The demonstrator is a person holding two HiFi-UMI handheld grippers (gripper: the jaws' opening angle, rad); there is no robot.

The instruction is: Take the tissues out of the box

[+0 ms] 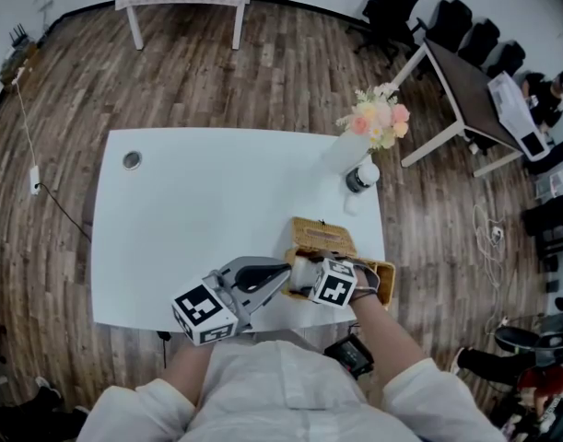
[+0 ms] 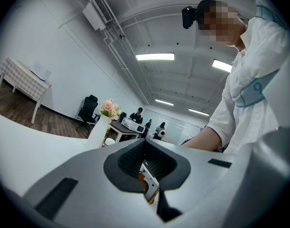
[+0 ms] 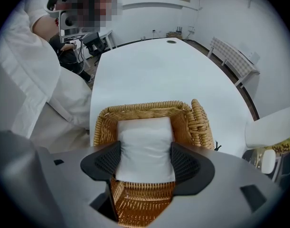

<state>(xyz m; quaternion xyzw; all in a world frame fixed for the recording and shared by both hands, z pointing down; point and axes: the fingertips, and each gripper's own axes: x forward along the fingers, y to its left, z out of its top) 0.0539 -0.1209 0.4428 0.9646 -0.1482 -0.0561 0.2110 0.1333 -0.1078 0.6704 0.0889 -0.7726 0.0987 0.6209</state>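
Tissues: a soft white pack [image 3: 145, 148] standing in the box, with its upper part above the rim.
Box: a wicker basket [image 3: 135, 109] with its lid thrown back [image 1: 322, 236], at the near right edge of the desk [image 1: 216, 201].
Right hand-held gripper [image 3: 145, 159]: its jaws are clamped on the pack, one pad pressed against each long side.
Left hand-held gripper [image 1: 279, 273]: its jaws are drawn together with nothing between them. It sits just beside the box on the left, pointing toward it.
Step in hand: probably lifting the pack clear of the box.
How to do it well: pull straight up and don't tilt, so the corners miss the woven rim. The pack is soft, so squeeze only enough to hold it. The fit looks snug and the light basket may rise with it, so the free gripper could steady the rim.
Further off: a vase of flowers [image 1: 378, 122] stands at the far right of the desk, well apart.
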